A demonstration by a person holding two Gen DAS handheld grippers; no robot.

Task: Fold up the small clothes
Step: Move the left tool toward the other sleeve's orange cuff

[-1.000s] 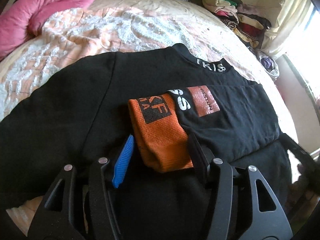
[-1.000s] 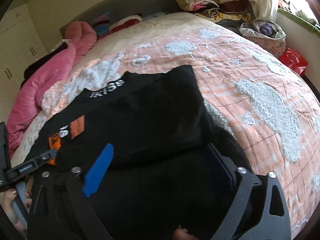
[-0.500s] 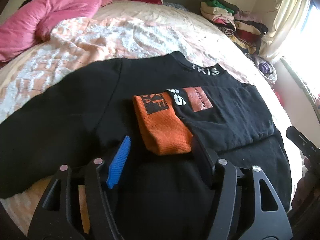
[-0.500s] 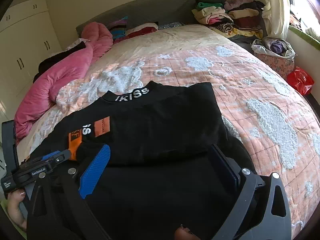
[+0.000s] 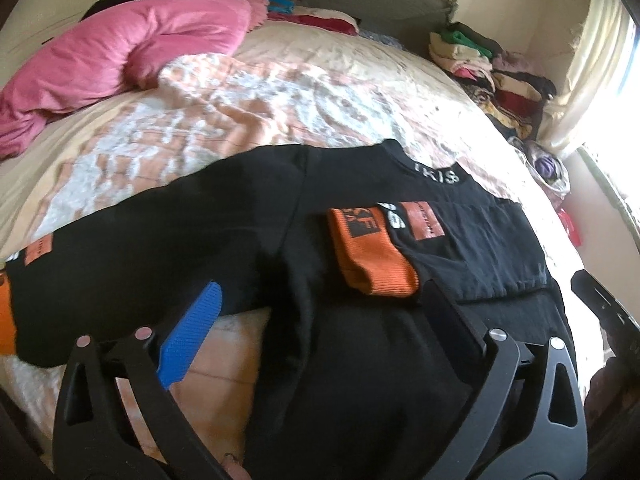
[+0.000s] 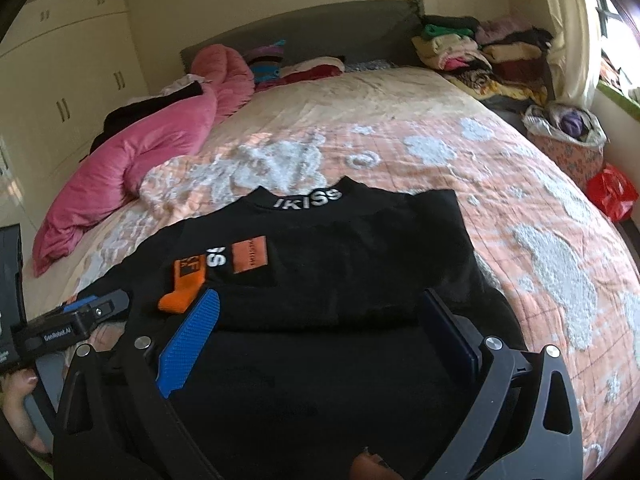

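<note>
The left gripper [image 5: 320,320] is opening off the orange cuff [image 5: 370,256], leaving that sleeve folded across the black top [image 6: 340,264] on the bed [image 6: 520,200]; right gripper [image 6: 320,328] gapes empty, other sleeve next.

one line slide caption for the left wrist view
Left gripper, jaws opening and empty, over a black sweatshirt on the bed, its orange cuff folded across the chest.

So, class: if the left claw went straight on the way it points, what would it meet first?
Most likely the black sweatshirt lying on the bed, just short of its folded orange cuff. The left claw is opening with nothing held between its fingers; depth is uncertain.
</note>
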